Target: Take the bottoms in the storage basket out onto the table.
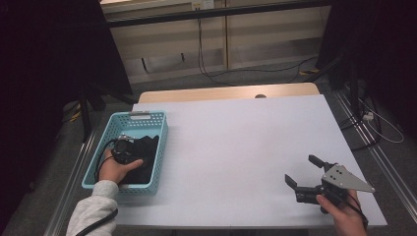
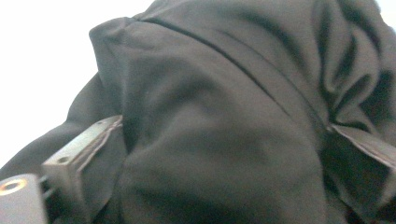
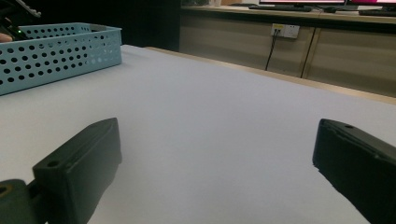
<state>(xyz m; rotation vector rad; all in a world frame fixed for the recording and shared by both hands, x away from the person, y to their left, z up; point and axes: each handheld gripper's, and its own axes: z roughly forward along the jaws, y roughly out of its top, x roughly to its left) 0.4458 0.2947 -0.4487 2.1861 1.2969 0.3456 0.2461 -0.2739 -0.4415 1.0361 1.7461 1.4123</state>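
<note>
A black cloth (image 1: 147, 147) lies bunched in a light-blue perforated basket (image 1: 142, 116) at the table's left. My left gripper (image 1: 138, 148) reaches down into that basket, held by a hand in a grey sleeve. In the left gripper view the cloth (image 2: 224, 93) bulges into the gap of the left gripper (image 2: 233, 130); its jaws stand wide apart, with folds lying against the left one. My right gripper (image 1: 301, 168) rests low over the white table near the front right, open, with nothing between its jaws (image 3: 217, 128).
The white table top (image 1: 236, 142) stretches between basket and right gripper. In the right gripper view the basket (image 3: 60, 53) stands far off at the left. Beyond the table are a wooden edge, cables on the floor and wall cabinets.
</note>
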